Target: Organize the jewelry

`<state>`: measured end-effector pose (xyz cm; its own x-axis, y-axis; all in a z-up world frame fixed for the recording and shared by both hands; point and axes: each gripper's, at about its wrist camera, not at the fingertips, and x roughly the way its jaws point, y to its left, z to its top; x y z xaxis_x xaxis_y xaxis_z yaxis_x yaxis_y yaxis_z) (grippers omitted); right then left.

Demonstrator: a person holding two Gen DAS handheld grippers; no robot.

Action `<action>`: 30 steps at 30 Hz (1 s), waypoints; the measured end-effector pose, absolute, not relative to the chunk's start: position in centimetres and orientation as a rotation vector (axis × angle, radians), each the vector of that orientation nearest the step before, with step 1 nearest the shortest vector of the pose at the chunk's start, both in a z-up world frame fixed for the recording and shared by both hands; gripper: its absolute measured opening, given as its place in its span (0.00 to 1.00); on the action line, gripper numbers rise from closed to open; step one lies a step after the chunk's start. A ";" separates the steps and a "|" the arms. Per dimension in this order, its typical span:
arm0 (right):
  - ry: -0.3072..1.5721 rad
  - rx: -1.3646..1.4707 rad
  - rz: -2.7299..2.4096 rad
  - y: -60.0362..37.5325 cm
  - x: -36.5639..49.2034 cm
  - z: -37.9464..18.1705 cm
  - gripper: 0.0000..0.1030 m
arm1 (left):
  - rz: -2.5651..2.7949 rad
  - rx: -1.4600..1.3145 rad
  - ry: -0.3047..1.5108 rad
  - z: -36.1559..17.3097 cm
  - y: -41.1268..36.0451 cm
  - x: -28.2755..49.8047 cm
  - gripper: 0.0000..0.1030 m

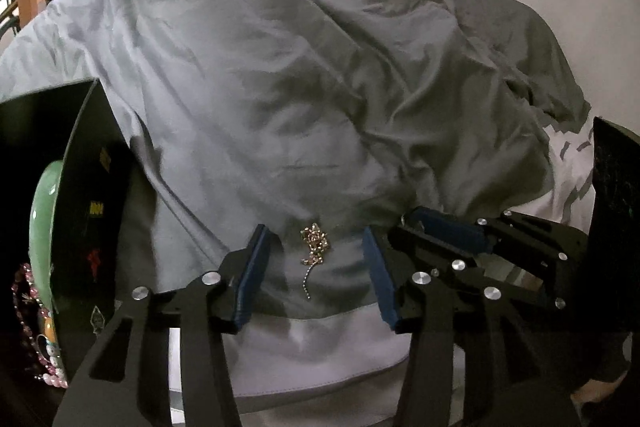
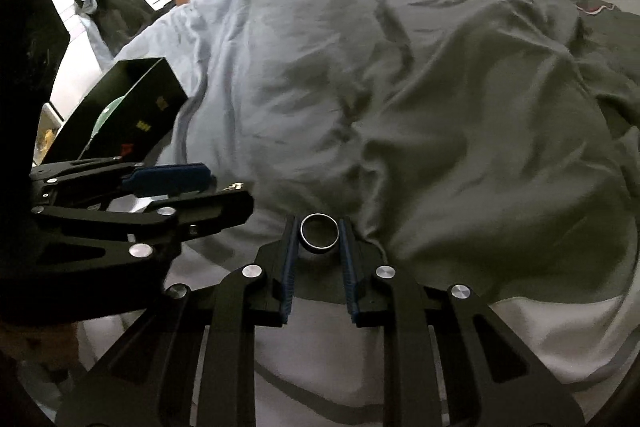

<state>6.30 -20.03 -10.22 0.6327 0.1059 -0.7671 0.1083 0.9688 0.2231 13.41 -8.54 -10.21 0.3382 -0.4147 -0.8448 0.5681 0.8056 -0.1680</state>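
Pendant (image 1: 315,247) lies lengthwise, chain tail trailing nearward.

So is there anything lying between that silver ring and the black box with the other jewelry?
The ring sits between the right gripper's jaws. On the way to the black box at the left, the left gripper hangs over the bedding, above a small gold chain. Nothing else visible.

Left gripper (image 1: 316,255): angled downward, blue-padded jaws held apart, nothing pressed between them. Right gripper (image 2: 320,233): angled downward beside it, pads (image 2: 289,267) closed against a ring (image 2: 320,231)
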 end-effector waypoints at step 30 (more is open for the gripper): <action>0.798 0.274 -0.014 -20.5 6.1 -8.2 0.20 | -0.592 0.139 0.873 -5.4 -7.2 12.6 0.09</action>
